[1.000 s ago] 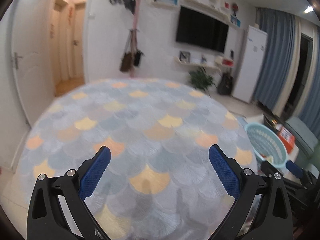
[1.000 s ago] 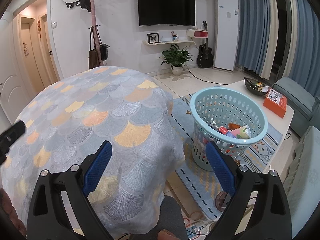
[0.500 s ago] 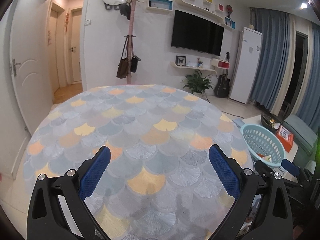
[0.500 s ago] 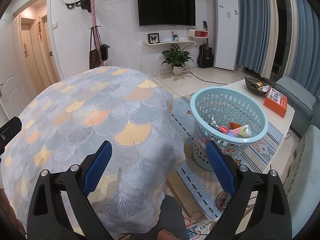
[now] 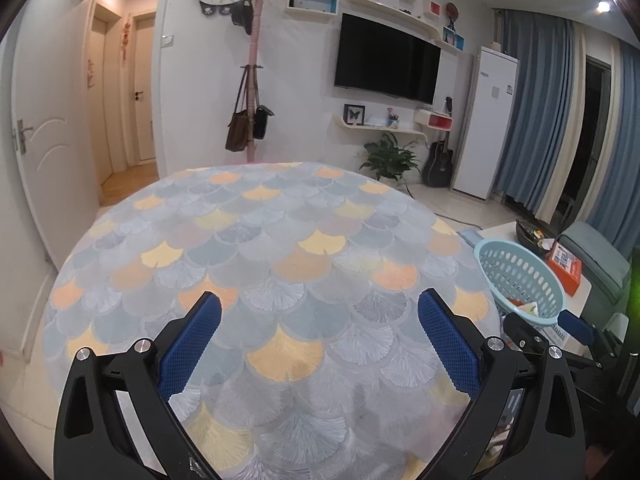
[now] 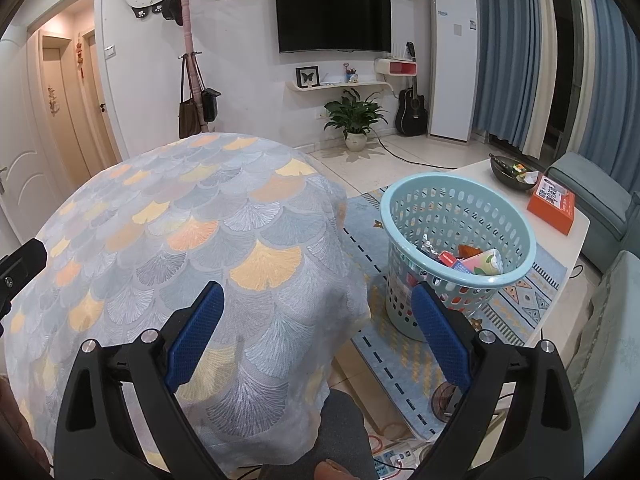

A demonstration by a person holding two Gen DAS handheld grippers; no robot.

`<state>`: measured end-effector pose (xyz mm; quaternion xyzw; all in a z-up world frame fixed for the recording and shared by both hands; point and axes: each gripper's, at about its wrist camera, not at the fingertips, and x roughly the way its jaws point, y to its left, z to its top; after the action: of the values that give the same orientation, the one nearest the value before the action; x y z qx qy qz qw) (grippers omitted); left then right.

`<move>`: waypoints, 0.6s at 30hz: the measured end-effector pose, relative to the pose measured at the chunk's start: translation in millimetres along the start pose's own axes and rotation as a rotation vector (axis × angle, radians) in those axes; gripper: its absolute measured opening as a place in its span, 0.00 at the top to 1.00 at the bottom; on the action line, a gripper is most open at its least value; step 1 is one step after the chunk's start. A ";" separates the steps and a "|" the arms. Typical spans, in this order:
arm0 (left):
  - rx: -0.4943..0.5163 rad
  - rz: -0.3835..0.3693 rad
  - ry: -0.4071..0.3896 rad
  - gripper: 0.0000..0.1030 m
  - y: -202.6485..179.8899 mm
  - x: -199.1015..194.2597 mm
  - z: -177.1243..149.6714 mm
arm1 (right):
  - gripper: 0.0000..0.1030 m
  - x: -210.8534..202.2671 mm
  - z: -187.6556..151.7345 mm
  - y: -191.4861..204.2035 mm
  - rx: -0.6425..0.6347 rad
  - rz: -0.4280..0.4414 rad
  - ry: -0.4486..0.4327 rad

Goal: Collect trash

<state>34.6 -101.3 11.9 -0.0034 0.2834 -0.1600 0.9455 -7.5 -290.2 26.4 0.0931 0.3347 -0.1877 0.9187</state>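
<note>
A light blue plastic basket (image 6: 456, 208) stands on the floor rug right of a round table (image 6: 192, 216) covered in a fan-patterned cloth. Several wrappers and packets (image 6: 468, 260) lie inside the basket. In the left wrist view the basket (image 5: 520, 280) sits at the far right, past the table (image 5: 272, 248). My left gripper (image 5: 318, 340) hangs open over the near part of the tabletop with nothing between its blue pads. My right gripper (image 6: 316, 336) is open over the table's right edge, empty, with the basket just beyond its right finger. The right gripper's tip (image 5: 576, 326) shows at the left view's right edge.
A low white table (image 6: 560, 216) right of the basket holds an orange box (image 6: 554, 204) and a dark bowl (image 6: 514, 172). A teal sofa (image 6: 596, 196) is at far right. Power strips and cables (image 6: 392, 456) lie on the floor. A potted plant (image 6: 354, 116), guitar and coat stand line the wall.
The left wrist view has tilted up and steadied, showing more of the wall and clock. The right gripper has barely moved. Both grippers stay open.
</note>
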 end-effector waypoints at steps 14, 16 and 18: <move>0.044 0.048 -0.043 0.07 -5.3 -5.2 -1.8 | 0.12 -0.1 -1.4 2.0 0.000 -0.003 -0.002; 0.033 0.043 -0.033 0.07 -4.8 -4.5 -1.4 | 0.12 -0.2 -1.6 2.4 0.000 -0.004 -0.004; 0.027 0.046 -0.023 0.07 -3.7 -2.8 -1.1 | 0.12 -0.2 -2.0 1.2 0.004 -0.003 -0.003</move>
<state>30.7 -103.8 12.8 0.0142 0.2702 -0.1422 0.9521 -8.3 -288.5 25.1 0.0940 0.3329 -0.1899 0.9188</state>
